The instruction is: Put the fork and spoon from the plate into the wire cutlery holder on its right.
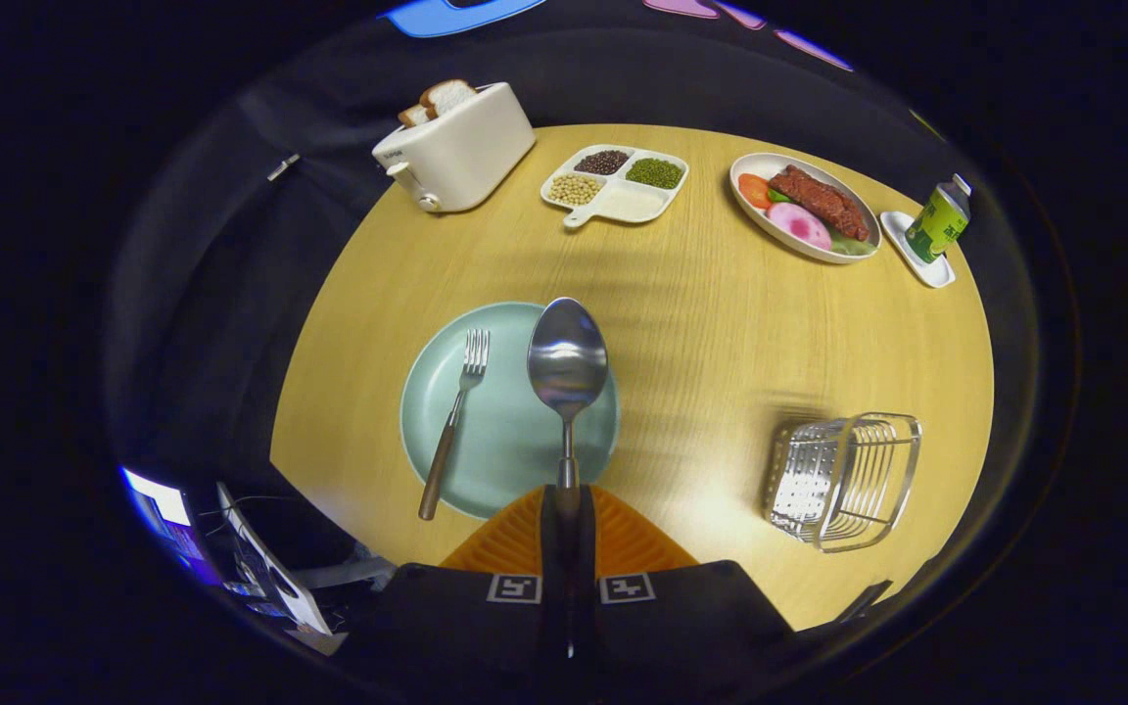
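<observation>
Our claw (567, 509) pinches the spoon (567, 364) tight, but it could slip and miss the wire holder (843, 480) at four o'clock.

The gripper (566, 509) has both fingers pressed on the handle of the spoon (567, 362), whose bowl stands out ahead above the pale green plate (505, 450). The fork (456, 416) lies on that plate's left part — handle over the rim. The wire cutlery holder (843, 480) sits on the wooden table (721, 323), off to the right, well apart from the plate.
</observation>
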`<action>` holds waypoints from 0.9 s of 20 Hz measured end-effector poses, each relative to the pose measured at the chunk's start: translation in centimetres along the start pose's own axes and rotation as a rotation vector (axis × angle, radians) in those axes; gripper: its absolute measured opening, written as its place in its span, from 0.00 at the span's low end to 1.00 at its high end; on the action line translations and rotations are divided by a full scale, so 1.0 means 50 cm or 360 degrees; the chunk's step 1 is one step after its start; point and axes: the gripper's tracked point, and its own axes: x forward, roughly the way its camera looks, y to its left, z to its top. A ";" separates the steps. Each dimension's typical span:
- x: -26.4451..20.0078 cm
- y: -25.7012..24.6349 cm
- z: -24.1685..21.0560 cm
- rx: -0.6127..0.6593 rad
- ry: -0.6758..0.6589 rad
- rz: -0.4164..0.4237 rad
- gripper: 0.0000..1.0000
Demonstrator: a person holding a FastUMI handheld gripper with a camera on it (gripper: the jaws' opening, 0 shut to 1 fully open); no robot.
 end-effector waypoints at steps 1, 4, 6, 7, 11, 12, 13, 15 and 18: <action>-0.025 -0.028 0.000 -0.0005 -0.0002 -0.0016 0.07; -0.092 -0.114 -0.012 -0.0026 0.0017 -0.0080 0.07; -0.130 -0.169 -0.026 -0.0038 0.0062 -0.0110 0.07; -0.145 -0.193 -0.033 -0.0049 0.0089 -0.0123 0.07; -0.170 -0.291 -0.074 -0.0116 0.0246 -0.0232 0.07; -0.170 -0.306 -0.087 -0.0130 0.0305 -0.0238 0.07; -0.171 -0.318 -0.096 -0.0147 0.0360 -0.0240 0.07; -0.159 -0.338 -0.108 -0.0158 0.0439 -0.0253 0.07; -0.134 -0.340 -0.132 -0.0149 0.0571 -0.0223 0.07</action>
